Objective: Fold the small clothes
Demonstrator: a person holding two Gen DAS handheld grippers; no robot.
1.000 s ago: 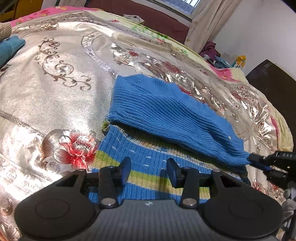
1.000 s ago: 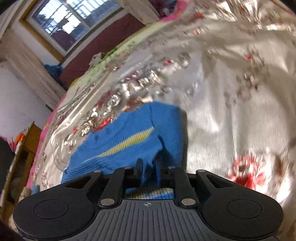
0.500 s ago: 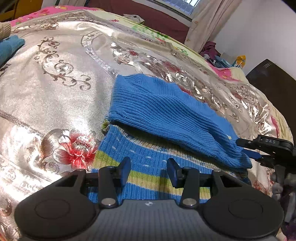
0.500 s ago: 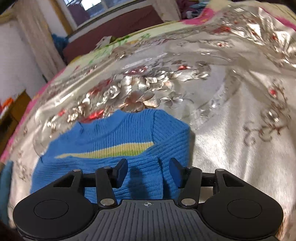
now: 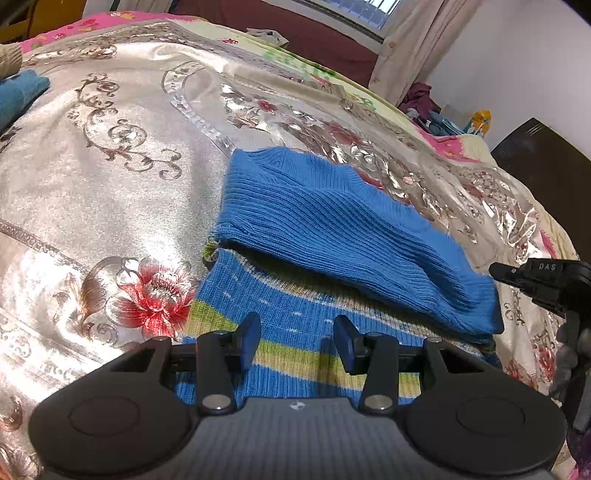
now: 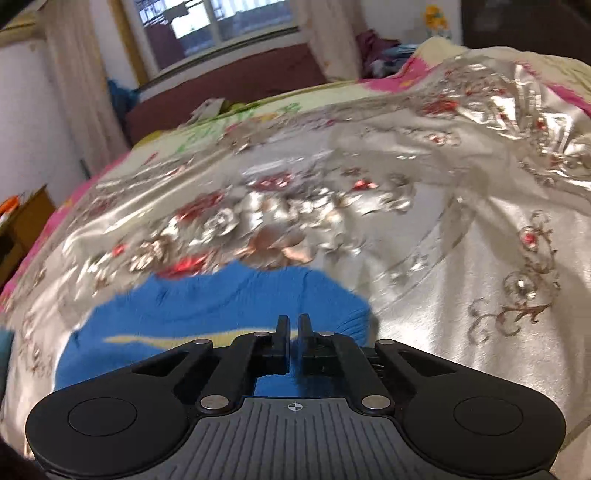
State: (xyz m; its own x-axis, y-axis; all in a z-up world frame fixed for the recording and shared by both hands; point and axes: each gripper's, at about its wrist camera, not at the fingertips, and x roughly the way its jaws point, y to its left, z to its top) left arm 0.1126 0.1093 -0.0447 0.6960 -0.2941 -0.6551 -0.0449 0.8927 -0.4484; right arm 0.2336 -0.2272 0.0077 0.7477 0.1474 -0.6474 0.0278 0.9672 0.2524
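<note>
A small blue knit sweater [image 5: 332,229] with yellow-green stripes lies on the bed, its upper part folded over the striped lower part [image 5: 295,332]. My left gripper [image 5: 297,339] is open and empty just above the striped part. My right gripper [image 6: 293,325] is shut with nothing between its fingers, raised over the sweater [image 6: 207,317], which shows a yellow stripe in the blurred right wrist view. The right gripper also shows at the right edge of the left wrist view [image 5: 535,277], clear of the sweater's right end.
The bed is covered by a shiny silver bedspread [image 5: 110,192] with red flowers. A teal garment [image 5: 18,92] lies at the far left. A dark headboard [image 5: 543,155] stands at the right. A window and curtains [image 6: 207,29] are behind the bed.
The right gripper let go of the sweater's edge, opened, pulled back and up, then closed empty. The folded flap now rests on the sweater. The left gripper stayed open in place.
</note>
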